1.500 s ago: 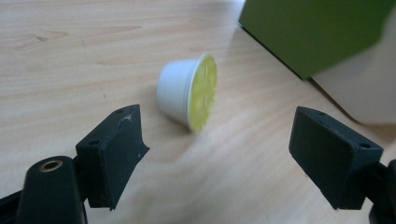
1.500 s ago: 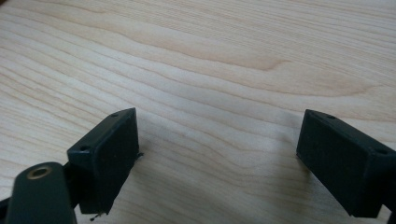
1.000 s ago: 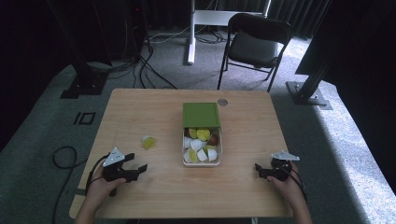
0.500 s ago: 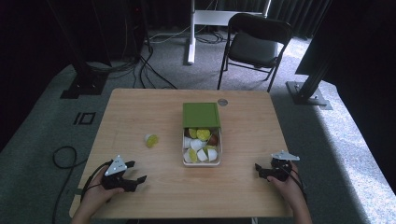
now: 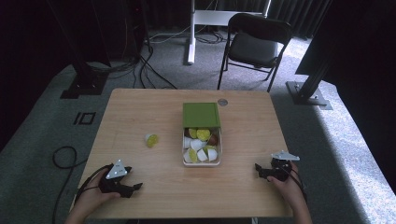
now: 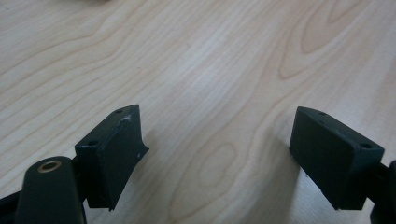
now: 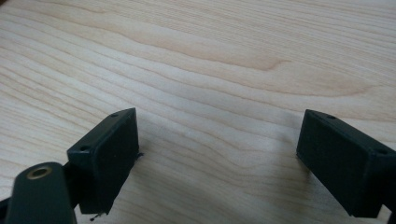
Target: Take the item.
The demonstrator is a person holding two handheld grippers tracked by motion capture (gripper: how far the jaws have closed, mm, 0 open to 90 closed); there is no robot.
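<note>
A white box (image 5: 201, 163) with a green lid (image 5: 201, 115) slid half back sits mid-table, holding several white and yellow-green pieces. One loose yellow-green piece (image 5: 151, 140) lies on the wood left of it. My left gripper (image 5: 133, 188) rests near the front left edge, open, with bare wood between its jaws (image 6: 215, 154). My right gripper (image 5: 258, 170) rests near the front right edge, also open over bare wood (image 7: 217, 158). Both point toward the table's middle.
The wooden table (image 5: 140, 107) stands on grey carpet. A small round disc (image 5: 222, 101) lies behind the box. A black chair (image 5: 254, 46) and a white stand leg (image 5: 191, 32) are beyond the far edge. Cables trail on the floor at left (image 5: 63, 156).
My left gripper has drawn back toward the front left edge and turned a little to the right. The right gripper has stayed put.
</note>
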